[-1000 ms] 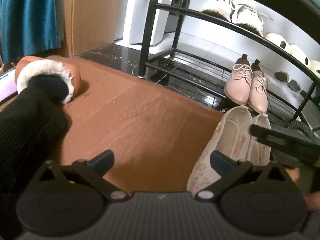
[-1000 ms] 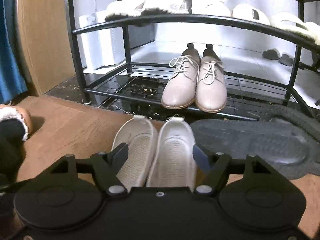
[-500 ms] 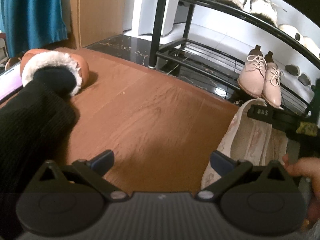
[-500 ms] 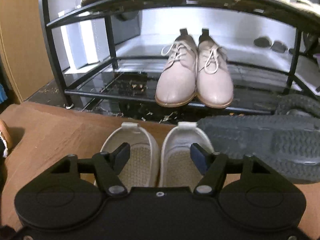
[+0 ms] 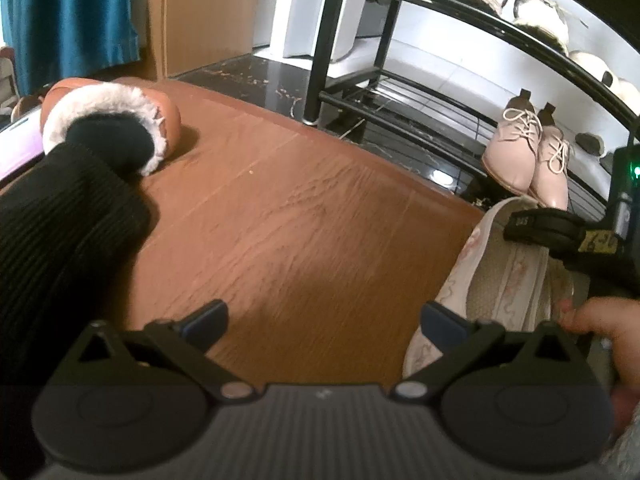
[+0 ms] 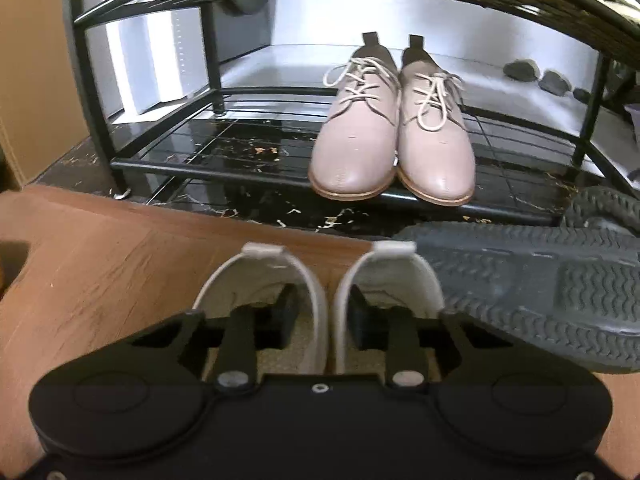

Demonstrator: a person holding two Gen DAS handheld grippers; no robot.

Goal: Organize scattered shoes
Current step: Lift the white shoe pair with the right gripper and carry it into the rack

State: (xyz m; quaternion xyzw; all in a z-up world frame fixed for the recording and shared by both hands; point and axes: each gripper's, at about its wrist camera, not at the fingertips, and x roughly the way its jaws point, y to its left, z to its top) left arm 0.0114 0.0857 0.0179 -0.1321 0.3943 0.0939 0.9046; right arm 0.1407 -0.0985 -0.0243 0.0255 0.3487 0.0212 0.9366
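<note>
The right gripper (image 6: 322,314) has one finger inside each of the two pale cream slip-on shoes with a faint flower print (image 6: 316,300), which stand side by side on the brown wooden floor (image 6: 100,264), heels toward the black metal shoe rack (image 6: 248,168). Its jaws are closing and they now pinch the two inner walls of the shoes together, so the pair is caught as one piece. To do this step well, I think the grip should be firm on both walls before any lift, because the soft fabric can slip out on one side; then the pair should rise level and go forward to the free part of the lower shelf, to the left of the pink-beige leather lace-up shoes (image 6: 392,128) that already stand there. The dark grey rubber sole of an overturned shoe (image 6: 540,280) lies just beside the right slip-on, so the lift must not drag it. The left gripper (image 5: 324,320) is wide open, holds nothing, and hangs over the bare floor; a brown slipper with white fur lining (image 5: 112,120), worn on a foot in a black sock, is well apart at the left. Compared with one second ago, the right gripper's fingers were spread outside the pair and further back; now they are inside the shoes and nearly together, and the rack looks closer.
</note>
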